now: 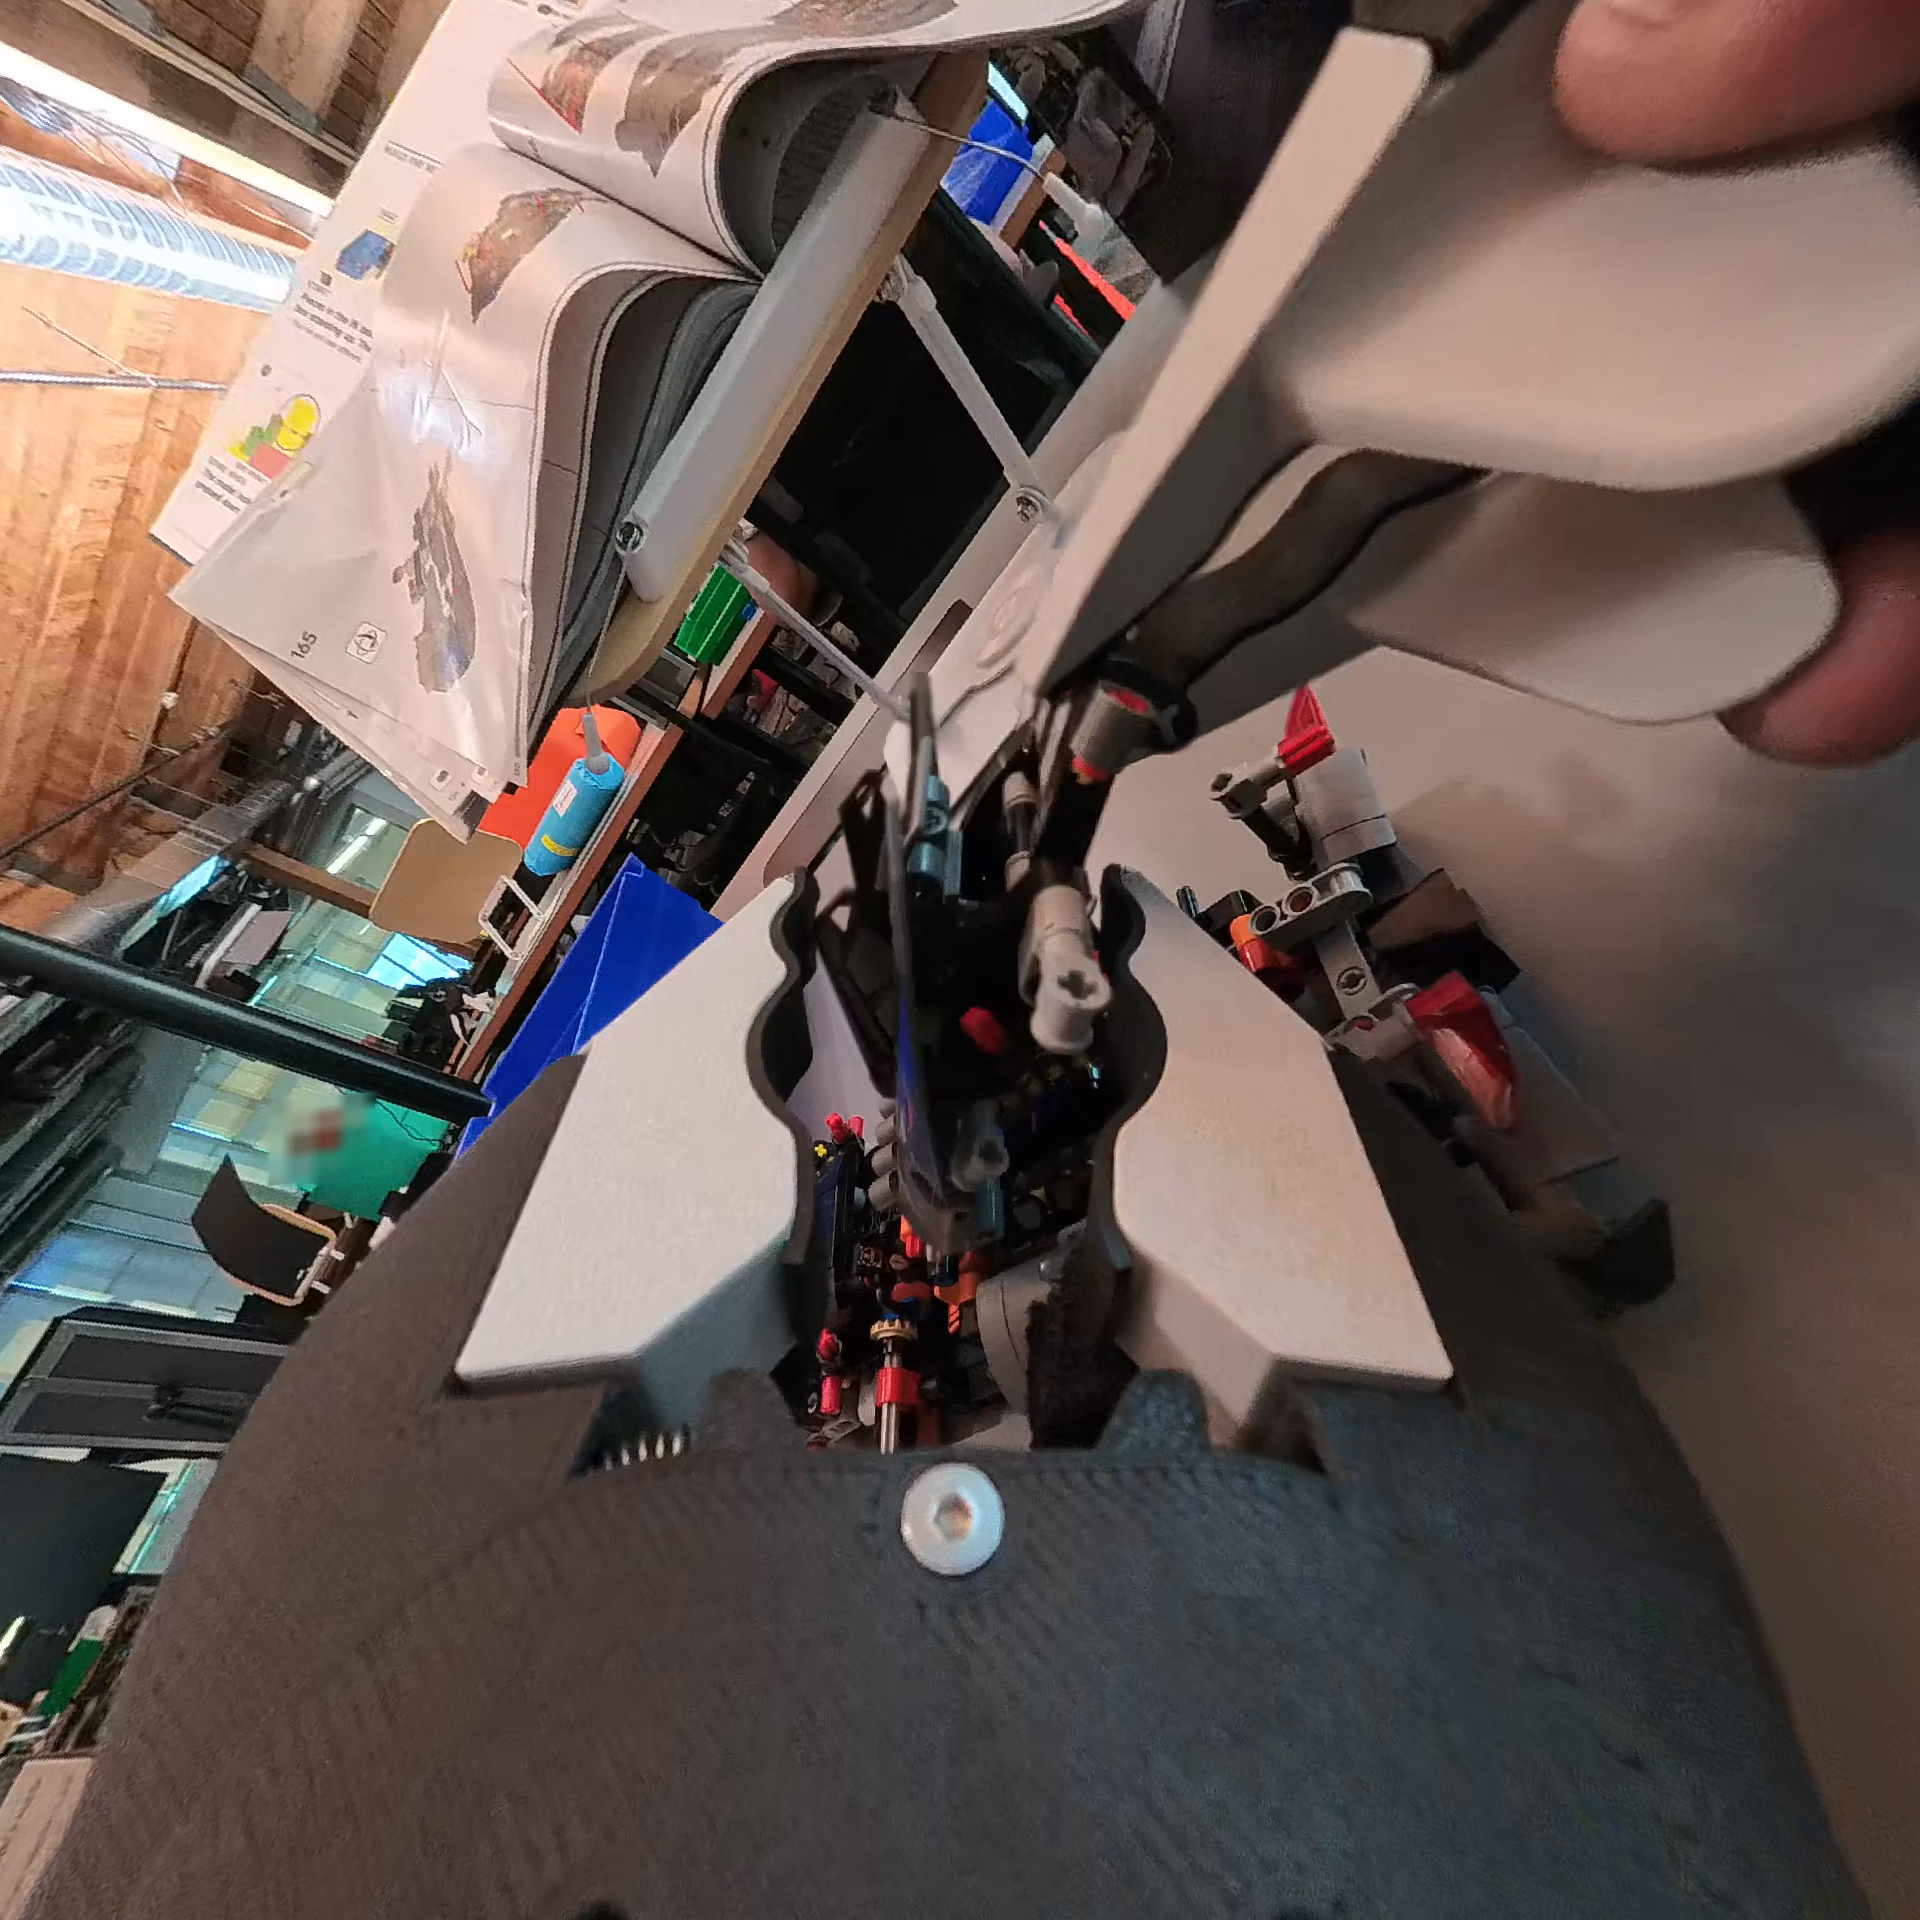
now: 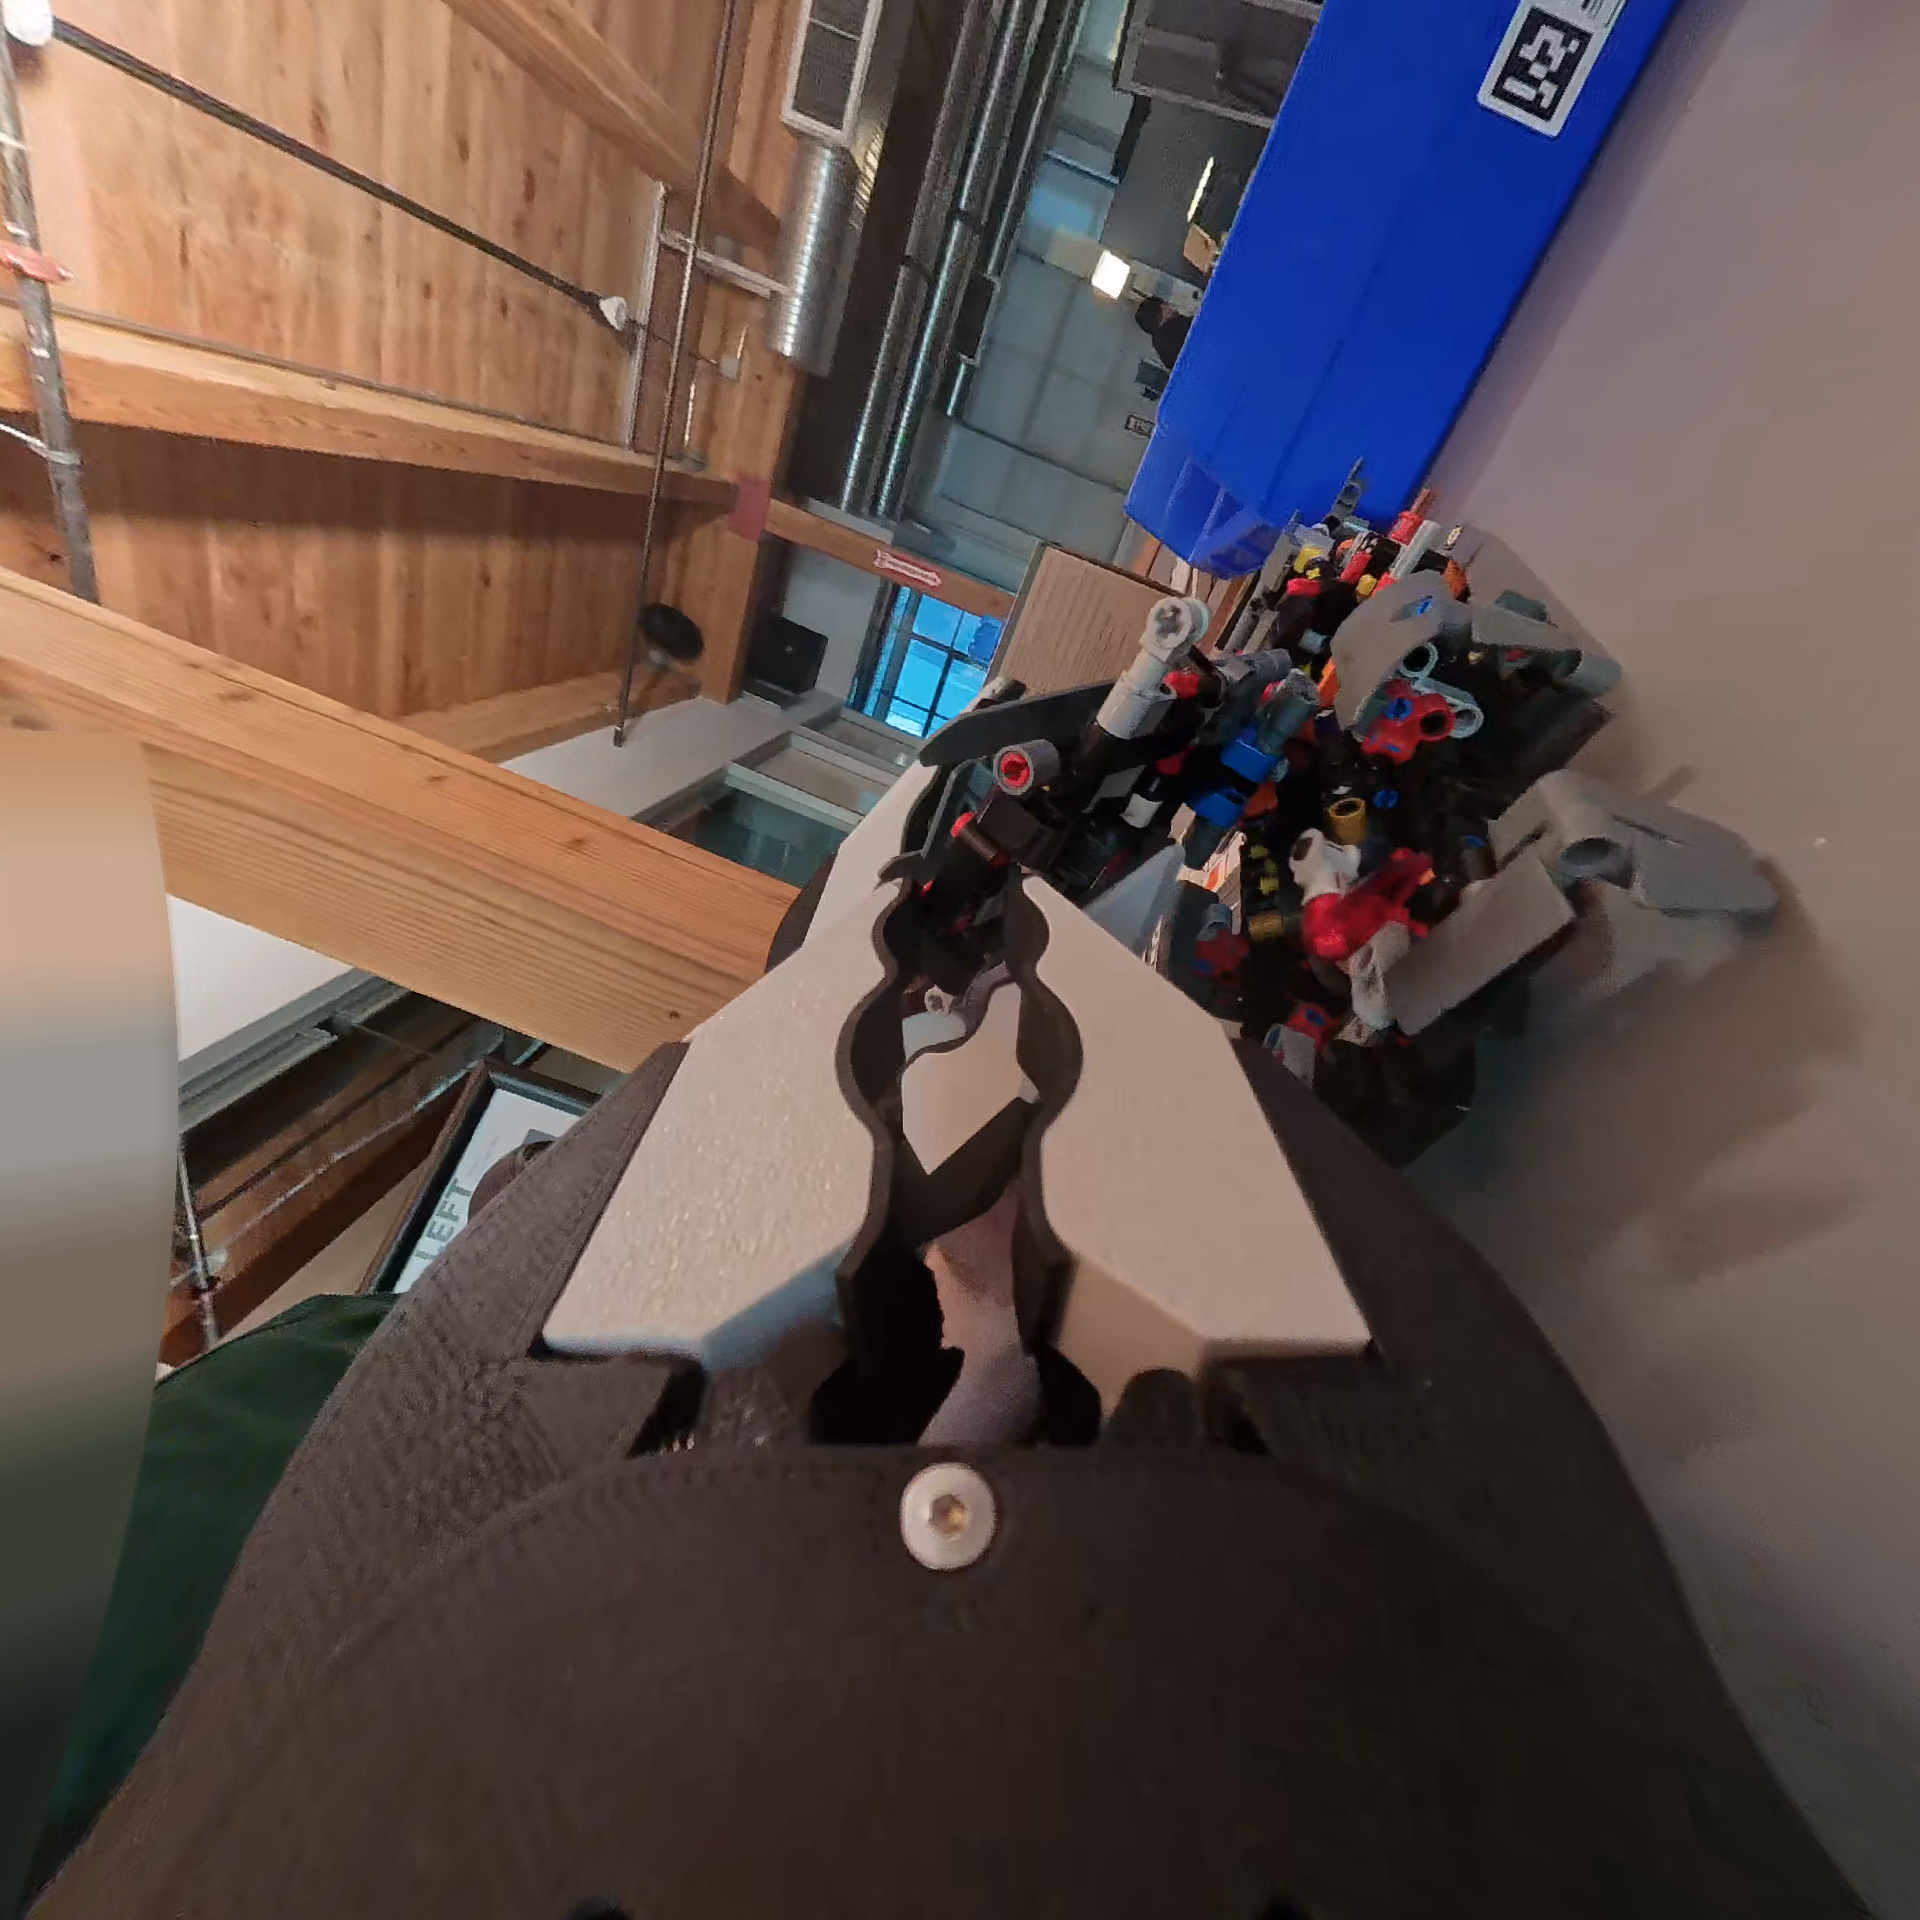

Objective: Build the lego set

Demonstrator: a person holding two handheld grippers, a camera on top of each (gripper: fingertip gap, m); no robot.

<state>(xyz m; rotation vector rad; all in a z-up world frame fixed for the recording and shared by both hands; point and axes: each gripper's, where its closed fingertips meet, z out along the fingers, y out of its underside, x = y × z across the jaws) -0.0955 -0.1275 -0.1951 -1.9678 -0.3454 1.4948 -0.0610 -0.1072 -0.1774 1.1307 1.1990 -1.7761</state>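
Observation:
The lego model (image 1: 1039, 997) is a dense dark build with a blue panel, grey connectors and red pins. In the left wrist view it sits between the fingers of my left gripper (image 1: 956, 904), which close on its sides. My right gripper (image 1: 1091, 696) comes in from the upper right, held by a hand (image 1: 1714, 73), with its tips pinched on a small part at the model's top. In the right wrist view my right gripper (image 2: 961, 904) is shut on a black piece at the near end of the model (image 2: 1351, 810), which rests on the white table (image 2: 1766, 623).
An open instruction booklet (image 1: 436, 416) lies on a stand behind the model. A blue bin (image 1: 623, 966) stands beside it and also shows in the right wrist view (image 2: 1403, 260). More grey and red lego parts (image 1: 1351, 935) lie on the white table (image 1: 1714, 1039). Left tips to right tips: about 4 cm.

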